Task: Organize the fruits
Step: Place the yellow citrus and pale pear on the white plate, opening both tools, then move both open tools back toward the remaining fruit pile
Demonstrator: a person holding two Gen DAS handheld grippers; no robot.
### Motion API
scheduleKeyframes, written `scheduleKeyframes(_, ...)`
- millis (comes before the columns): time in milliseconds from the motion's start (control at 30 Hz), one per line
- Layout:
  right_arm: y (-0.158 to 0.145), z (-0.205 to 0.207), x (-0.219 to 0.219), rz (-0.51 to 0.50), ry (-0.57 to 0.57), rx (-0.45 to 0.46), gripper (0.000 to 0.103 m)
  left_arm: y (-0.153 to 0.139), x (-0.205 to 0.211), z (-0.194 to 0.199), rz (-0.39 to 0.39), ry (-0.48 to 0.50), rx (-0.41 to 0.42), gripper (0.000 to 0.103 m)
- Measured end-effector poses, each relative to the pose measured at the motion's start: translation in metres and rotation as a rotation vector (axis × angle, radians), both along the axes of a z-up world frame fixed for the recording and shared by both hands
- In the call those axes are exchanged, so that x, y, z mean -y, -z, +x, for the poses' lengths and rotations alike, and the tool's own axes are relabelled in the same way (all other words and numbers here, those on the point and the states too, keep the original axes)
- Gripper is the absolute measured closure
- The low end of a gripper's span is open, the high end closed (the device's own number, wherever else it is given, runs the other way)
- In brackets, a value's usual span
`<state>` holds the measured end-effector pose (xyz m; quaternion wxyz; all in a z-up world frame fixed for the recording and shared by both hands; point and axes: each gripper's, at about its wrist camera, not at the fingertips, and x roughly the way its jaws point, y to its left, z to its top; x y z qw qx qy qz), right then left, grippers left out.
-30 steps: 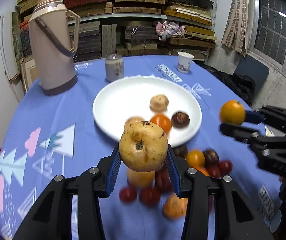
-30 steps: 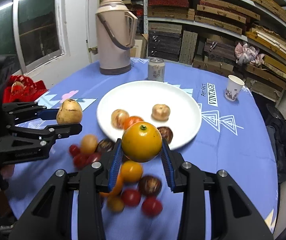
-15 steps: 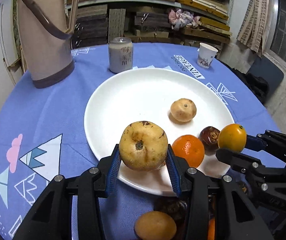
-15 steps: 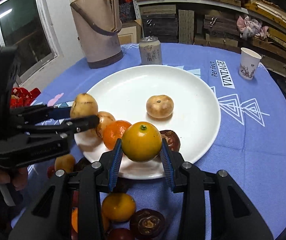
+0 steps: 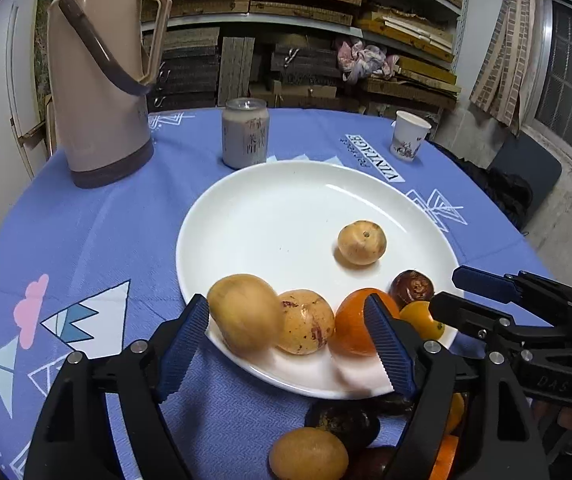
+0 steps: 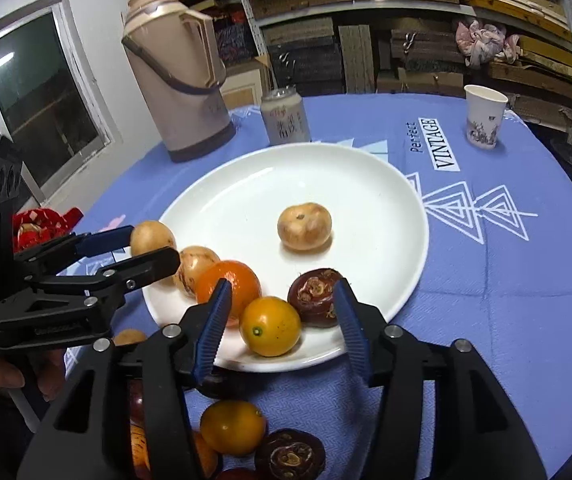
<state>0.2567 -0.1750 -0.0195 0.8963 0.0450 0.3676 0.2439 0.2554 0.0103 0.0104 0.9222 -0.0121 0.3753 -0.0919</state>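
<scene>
Left tongs (image 5: 288,344) first: in the left wrist view the jaws had just been spreading, and the pale yellow pear (image 5: 245,318) sat between them on the near edge of the white plate (image 5: 269,216), blurred and touching neither pad, so dropped rather than pinched. My worry there was that it looked like it was rolling, and being right on the rim it could tip off onto the table, or bump the speckled fruit (image 5: 306,332) touching it and shove the orange (image 5: 356,322) along. In the right wrist view the right tongs (image 6: 281,320) had just been spreading too, with the yellow-orange fruit (image 6: 269,326) lying loose on the plate's near edge between them, snug against the dark brown fruit (image 6: 318,296). Pulling either tongs back carelessly could drag a fruit over the rim. So the plate held six fruits, five crowded at the front and one tan one (image 6: 305,227) alone mid-plate, with more fruit waiting on the blue cloth below.
</scene>
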Motion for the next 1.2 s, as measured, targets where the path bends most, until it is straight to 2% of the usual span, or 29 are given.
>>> scheduleKeyframes(167, -0.006, -0.004, 0.002, 0.014, -0.001, 0.012, 0.045, -0.014, -0.003, -0.016, -0.009, 0.002, 0.028, 0.021)
scheduleKeyframes(333, -0.008, -0.007, 0.001, 0.015, -0.010, 0.020, 0.044, -0.015, -0.004, -0.039, 0.034, 0.003, 0.035, 0.020)
scheduleKeyframes(400, -0.010, -0.008, 0.002, 0.013, 0.004, 0.022, 0.034, -0.010, -0.008, -0.050, 0.040, 0.001, 0.022, 0.020)
scheduleKeyframes(600, -0.030, -0.032, 0.008, -0.007, 0.025, 0.084, 0.018, 0.010, -0.026, -0.072, 0.049, 0.005, -0.063, 0.016)
scheduleKeyframes(667, -0.034, -0.044, 0.010, -0.027, 0.023, 0.107, 0.013, 0.016, -0.033, -0.078, 0.043, -0.002, -0.075, 0.016)
scheduleKeyframes(833, -0.032, -0.073, 0.025, -0.113, 0.038, 0.115, 0.010, 0.027, -0.044, -0.086, 0.028, -0.009, -0.103, 0.016)
scheduleKeyframes(900, -0.028, -0.083, 0.033, -0.145, 0.049, 0.116, 0.005, 0.029, -0.046, -0.090, 0.019, -0.009, -0.105, 0.016)
scheduleKeyframes(1200, -0.002, -0.121, 0.040, -0.287, 0.004, 0.087, 0.005, 0.029, -0.045, -0.100, 0.012, 0.000, -0.104, 0.016)
